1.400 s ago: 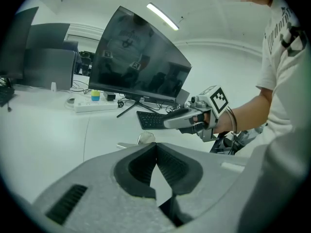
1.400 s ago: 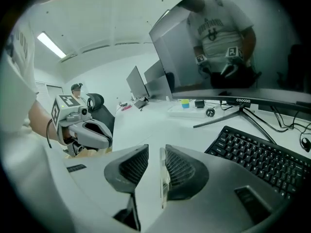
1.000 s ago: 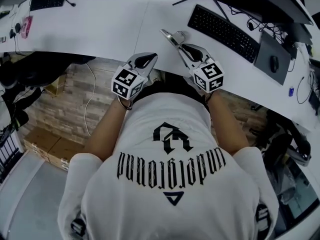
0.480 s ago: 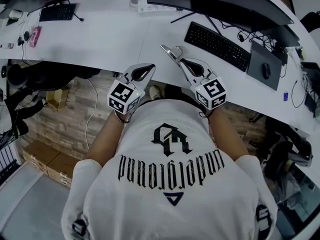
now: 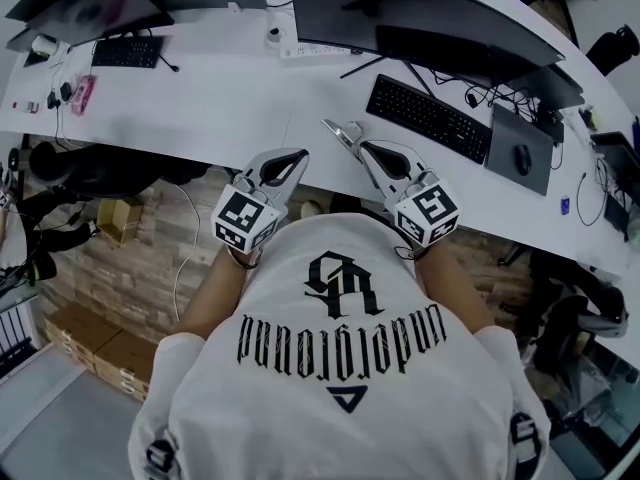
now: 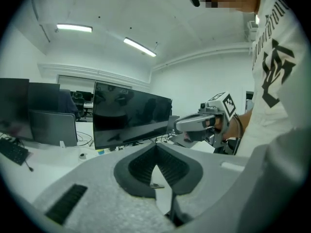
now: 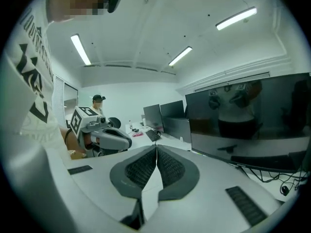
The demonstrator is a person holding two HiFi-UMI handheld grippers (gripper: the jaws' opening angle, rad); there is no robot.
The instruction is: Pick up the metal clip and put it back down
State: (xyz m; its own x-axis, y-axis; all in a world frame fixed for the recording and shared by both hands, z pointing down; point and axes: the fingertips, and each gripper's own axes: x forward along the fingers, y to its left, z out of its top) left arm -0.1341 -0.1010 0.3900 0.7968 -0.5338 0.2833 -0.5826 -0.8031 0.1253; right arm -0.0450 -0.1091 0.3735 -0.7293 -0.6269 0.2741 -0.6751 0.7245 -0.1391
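- Two hand-held grippers, my left [image 5: 288, 161] and right [image 5: 366, 150]: both closed, empty.
- Metal clip [image 5: 342, 131]: on bench [image 5: 200, 88], just beyond my right.
- Risk: approaching closed, I could nudge the clip away.

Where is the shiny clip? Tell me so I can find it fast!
Find the long white desk curving across the head view, then the black keyboard nearest the right gripper. Just left of that keyboard, beyond the gripper's tip near the desk's front edge, is the metal clip. It is the only small shiny silver thing there; its neighbours are black or dull grey.
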